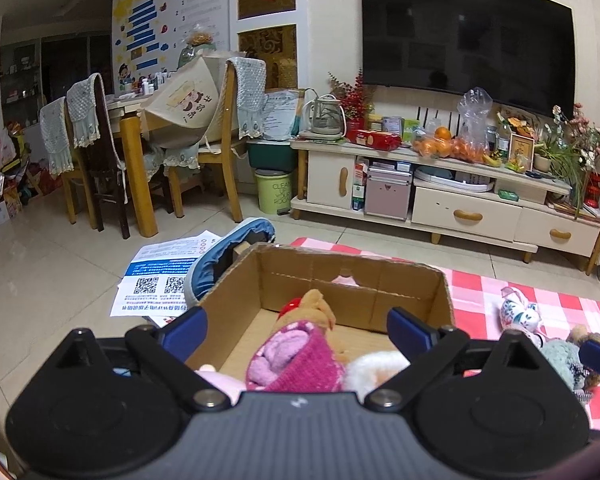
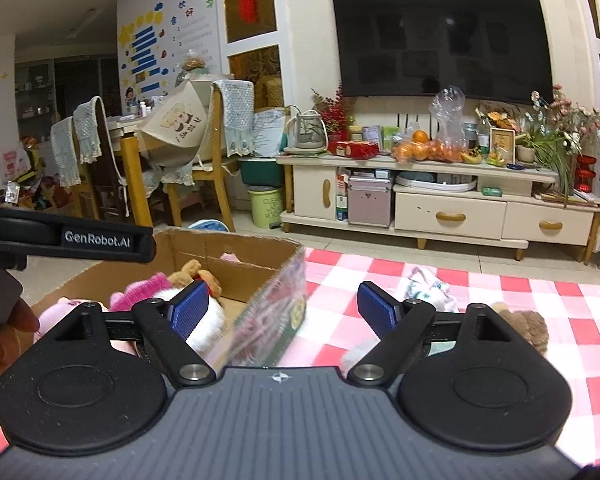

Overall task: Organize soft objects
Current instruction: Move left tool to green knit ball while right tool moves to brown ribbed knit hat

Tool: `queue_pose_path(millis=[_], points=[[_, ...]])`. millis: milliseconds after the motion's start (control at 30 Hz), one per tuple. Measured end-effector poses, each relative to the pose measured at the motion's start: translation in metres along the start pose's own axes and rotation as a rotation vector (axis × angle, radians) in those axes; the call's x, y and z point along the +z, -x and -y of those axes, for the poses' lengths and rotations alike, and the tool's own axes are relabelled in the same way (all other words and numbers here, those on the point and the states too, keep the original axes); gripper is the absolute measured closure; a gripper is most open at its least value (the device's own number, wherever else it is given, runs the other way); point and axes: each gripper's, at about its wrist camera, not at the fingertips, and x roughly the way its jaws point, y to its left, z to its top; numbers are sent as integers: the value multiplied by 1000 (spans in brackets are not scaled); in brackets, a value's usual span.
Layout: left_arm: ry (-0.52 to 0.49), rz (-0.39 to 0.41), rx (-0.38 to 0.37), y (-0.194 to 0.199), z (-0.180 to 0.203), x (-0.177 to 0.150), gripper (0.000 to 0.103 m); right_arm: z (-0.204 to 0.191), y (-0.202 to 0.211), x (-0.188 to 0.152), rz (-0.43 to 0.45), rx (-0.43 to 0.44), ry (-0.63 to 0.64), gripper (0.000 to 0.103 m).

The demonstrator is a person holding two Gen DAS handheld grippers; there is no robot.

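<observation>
On the checked cloth (image 2: 500, 280), one cardboard box (image 1: 352, 280); both grippers' fingers (image 1: 410, 326) spread apart, gripping nothing.

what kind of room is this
Most likely a home living room joined to a dining area: a wall-mounted TV above a cluttered media cabinet, a dining table with covered chairs, and a checked cloth on the tiled floor.

Cardboard box (image 2: 256, 268) walls flank its open top; checkered cloth (image 2: 500, 312) beside lies mostly bare.
</observation>
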Motion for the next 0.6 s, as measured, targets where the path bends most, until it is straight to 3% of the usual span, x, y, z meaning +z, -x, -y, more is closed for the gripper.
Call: queue_pose_path(millis=[600], points=[[-84, 40, -74, 16, 44, -6, 3, 38, 24, -29, -18, -132, -83, 0]])
